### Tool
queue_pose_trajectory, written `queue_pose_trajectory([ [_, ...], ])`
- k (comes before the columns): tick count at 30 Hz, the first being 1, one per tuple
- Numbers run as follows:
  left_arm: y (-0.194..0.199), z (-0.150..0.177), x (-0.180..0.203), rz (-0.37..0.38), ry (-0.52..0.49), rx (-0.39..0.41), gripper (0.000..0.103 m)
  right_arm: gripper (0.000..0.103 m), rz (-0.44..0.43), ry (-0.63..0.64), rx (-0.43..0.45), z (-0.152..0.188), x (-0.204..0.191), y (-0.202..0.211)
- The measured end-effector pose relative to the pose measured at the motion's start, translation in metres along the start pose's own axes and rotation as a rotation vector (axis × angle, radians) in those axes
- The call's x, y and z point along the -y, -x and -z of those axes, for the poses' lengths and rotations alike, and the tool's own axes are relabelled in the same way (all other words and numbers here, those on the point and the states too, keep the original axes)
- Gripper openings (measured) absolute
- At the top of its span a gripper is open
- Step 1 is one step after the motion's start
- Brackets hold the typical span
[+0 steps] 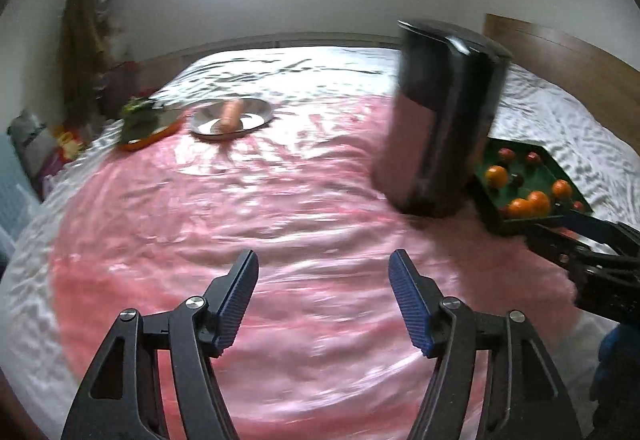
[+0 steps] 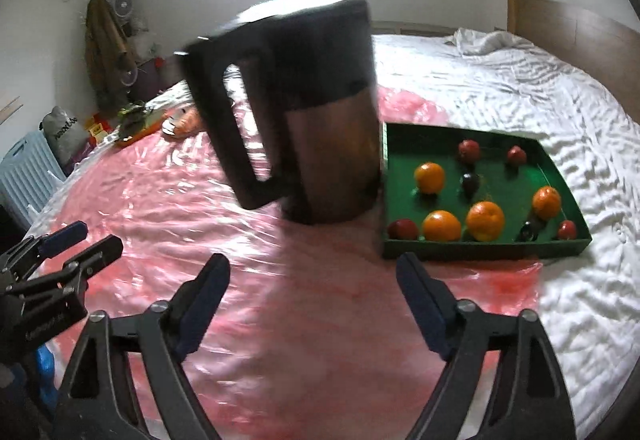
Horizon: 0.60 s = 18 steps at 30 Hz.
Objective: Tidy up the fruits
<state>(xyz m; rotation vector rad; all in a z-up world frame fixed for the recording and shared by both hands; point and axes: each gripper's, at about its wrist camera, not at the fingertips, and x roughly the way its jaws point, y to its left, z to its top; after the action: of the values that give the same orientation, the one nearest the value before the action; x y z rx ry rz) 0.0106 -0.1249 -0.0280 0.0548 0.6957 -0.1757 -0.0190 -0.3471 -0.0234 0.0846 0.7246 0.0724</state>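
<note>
The fruits [image 2: 440, 225] sit in the green tray [image 2: 480, 254] on the bed, just beside the tall black jug [image 2: 320, 112]. My left gripper [image 1: 323, 298] and right gripper [image 2: 312, 300] both have jaws wide open, holding nothing. Reaching in, I might bump the jug over, or round fruit could roll away.

Dark jug [image 2: 320, 112] blurred in both views; its base hides the near-left part of green tray [image 2: 472, 252] in left wrist view. Left wrist view smeared overall, pink sheet [image 1: 280, 220] texture unreadable. Thing on steel plate [image 1: 232, 118] too blurry to name; plate mostly hidden behind the jug handle in right view. Small dark fruits [image 2: 470, 182] in tray can't be identified. Orange dish [image 1: 144, 136] w/ greens is a smear. Right gripper body [image 1: 592, 260] cut by the frame edge, tips hidden behind the tray
</note>
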Motion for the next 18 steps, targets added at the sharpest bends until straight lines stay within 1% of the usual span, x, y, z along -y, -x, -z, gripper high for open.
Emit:
queue_pose_trajectory([
  [3,0.007,0.002,-0.030,-0.026,0.043,-0.007,0.064,0.103,-0.002,0.019,0.011,0.000,-0.018,0.005],
  [5,0.009,0.004,-0.050,-0.054,0.077,-0.019,0.076,0.103,0.003,0.042,0.010,0.000,-0.031,0.006],
  [9,0.013,0.006,-0.075,-0.100,0.118,-0.013,0.080,0.103,0.003,0.061,0.017,0.002,-0.050,0.006],
  [10,0.015,0.007,-0.082,-0.116,0.127,-0.009,0.083,0.103,0.009,0.068,0.022,0.002,-0.055,0.006],
  [13,0.020,0.007,-0.093,-0.146,0.132,0.006,0.093,0.103,0.013,0.071,0.026,0.002,-0.064,0.004],
  [18,0.025,0.007,-0.104,-0.148,0.129,0.017,0.096,0.103,0.034,0.076,0.033,0.001,-0.073,0.000],
])
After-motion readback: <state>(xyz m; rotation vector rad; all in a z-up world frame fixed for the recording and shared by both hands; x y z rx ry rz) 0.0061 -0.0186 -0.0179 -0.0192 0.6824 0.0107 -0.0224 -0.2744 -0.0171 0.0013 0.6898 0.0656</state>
